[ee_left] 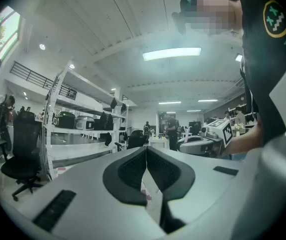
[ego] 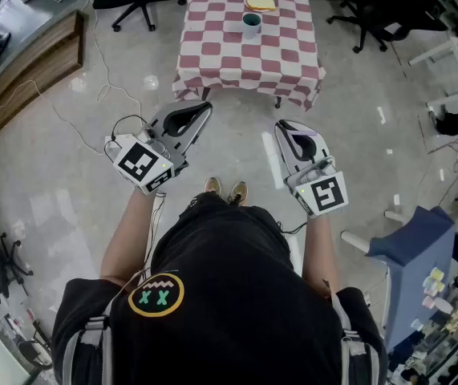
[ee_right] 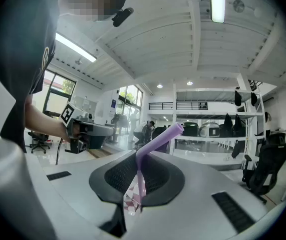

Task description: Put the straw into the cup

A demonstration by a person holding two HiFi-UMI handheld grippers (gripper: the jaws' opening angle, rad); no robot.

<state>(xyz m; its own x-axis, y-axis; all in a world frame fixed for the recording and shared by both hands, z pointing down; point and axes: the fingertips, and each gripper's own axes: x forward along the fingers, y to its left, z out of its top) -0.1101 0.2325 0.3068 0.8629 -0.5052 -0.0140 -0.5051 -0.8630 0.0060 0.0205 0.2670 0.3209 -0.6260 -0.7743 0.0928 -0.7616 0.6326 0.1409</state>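
A dark blue-grey cup point(ego: 251, 24) stands on a table with a red-and-white checked cloth point(ego: 237, 62), far ahead of me. A lilac bendy straw point(ee_right: 155, 141) is pinched between the jaws of my right gripper point(ee_right: 138, 158). Its bent top sticks up and to the right. In the head view that right gripper point(ego: 281, 127) is level over the floor, short of the table. My left gripper point(ego: 205, 107) is level beside it, on the left. In the left gripper view the left gripper point(ee_left: 146, 151) has its jaws pressed together with nothing between them.
A yellow item on a plate point(ego: 261, 2) lies behind the cup. Black office chairs point(ego: 136, 2) stand left and right of the table. A long wooden bench point(ego: 32, 70) lies at left, a cable point(ego: 100, 79) trails over the floor, and a blue chair point(ego: 417, 251) stands at right.
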